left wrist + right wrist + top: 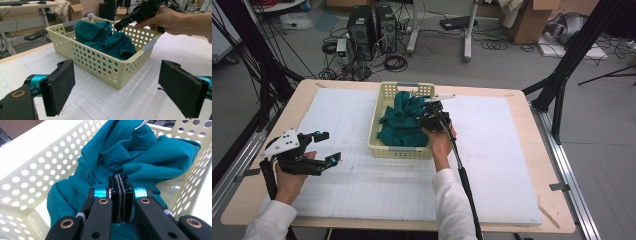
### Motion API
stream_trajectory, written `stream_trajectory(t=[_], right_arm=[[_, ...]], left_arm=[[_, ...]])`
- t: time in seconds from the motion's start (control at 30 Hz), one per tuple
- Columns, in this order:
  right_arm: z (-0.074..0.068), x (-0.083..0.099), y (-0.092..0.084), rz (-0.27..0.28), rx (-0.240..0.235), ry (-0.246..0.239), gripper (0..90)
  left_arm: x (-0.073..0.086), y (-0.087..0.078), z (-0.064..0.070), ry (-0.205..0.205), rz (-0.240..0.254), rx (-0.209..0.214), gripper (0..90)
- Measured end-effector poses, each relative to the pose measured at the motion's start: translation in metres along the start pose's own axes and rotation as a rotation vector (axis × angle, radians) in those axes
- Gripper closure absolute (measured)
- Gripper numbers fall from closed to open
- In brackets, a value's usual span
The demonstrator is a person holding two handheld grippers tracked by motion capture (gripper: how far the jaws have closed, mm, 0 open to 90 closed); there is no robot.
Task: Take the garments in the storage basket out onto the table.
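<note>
A teal cloth [402, 122] [110, 40] [150, 157] lies crumpled in a pale yellow perforated basket [374, 125] [95, 62] [37, 157] at the middle of the table. My right gripper [428, 114] [119, 180] hangs over the basket's right side, pointing down at the cloth. Its jaws are shut, pad against pad, and I see no fabric between them. It also appears in the left gripper view as the right gripper [120, 25] held by a hand. My left gripper [323, 147] [117, 85] is open above the white mat, left of the basket, with nothing between its pads.
A white gridded mat [492, 165] covers most of the wooden table [557, 215]. A small white tag [90, 17] sticks up from the cloth at the basket's far end. Computers, cables and boxes stand on the floor beyond the table.
</note>
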State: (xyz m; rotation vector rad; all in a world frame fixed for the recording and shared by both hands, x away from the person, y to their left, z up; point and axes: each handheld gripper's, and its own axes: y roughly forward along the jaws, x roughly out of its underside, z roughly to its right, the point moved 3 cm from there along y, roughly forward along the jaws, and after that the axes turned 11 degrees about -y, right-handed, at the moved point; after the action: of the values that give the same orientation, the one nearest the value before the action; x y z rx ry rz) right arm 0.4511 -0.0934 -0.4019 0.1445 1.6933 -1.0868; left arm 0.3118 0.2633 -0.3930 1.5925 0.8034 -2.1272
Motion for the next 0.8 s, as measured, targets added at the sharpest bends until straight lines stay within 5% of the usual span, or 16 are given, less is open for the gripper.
stream_trajectory(t=[0.8], right_arm=[[0.000,-0.008,-0.010,0.001,0.019,0.009,89.7]], left_arm=[[0.000,0.001,0.000,-0.002,0.001,0.001,14.2]])
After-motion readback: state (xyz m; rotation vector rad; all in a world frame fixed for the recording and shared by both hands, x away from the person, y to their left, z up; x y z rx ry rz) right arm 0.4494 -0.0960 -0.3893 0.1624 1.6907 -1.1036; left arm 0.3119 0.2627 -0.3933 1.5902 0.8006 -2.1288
